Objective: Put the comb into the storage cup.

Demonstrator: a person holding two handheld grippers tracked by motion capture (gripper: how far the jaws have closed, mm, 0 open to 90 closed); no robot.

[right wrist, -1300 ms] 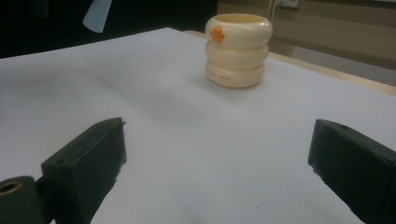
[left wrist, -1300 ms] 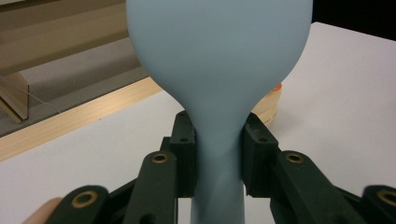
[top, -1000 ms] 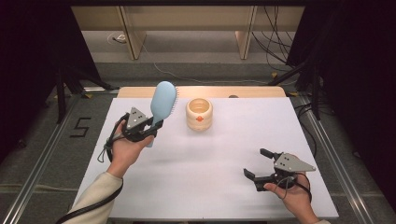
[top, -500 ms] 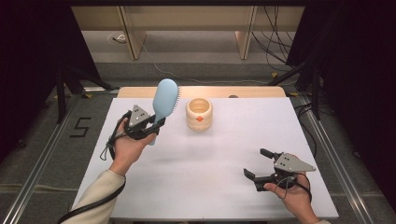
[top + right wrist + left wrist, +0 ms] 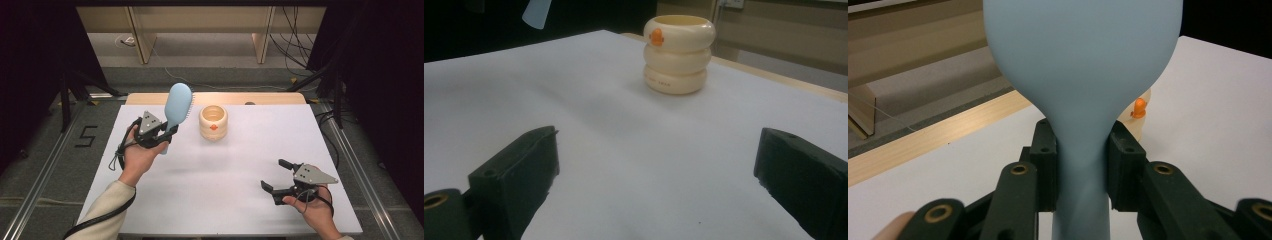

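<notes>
Hairbrush (image 5: pixel 178 106), pale blue, held clear of the table in the high view, its oval head up and tilted toward the far edge, its handle clamped in the left gripper (image 5: pixel 167 134). White table cover (image 5: pixel 210 175) spans the worktop. Cream ribbed cup (image 5: pixel 213 122) with an orange mark stands upright near the far edge, just to the right of the brush head and apart from it. Right gripper (image 5: pixel 276 175) sits low at the near right of the table, jaws spread wide with nothing between them, well apart from the cup.

Left gripper view: the brush's smooth blue back (image 5: pixel 1083 55) rises from the narrow neck, where both black jaws press against its sides. A sliver of the cup's rim and its orange mark (image 5: pixel 1139 107) show behind the brush, on the right.

Right gripper view: two black jaws stand far apart over bare white cover (image 5: pixel 624 165), gripping nothing. The cup (image 5: pixel 679 54) stands upright farther off, three stacked bulges, orange mark facing left. A pale blue tip of the brush (image 5: pixel 538 14) hangs at the top left.
</notes>
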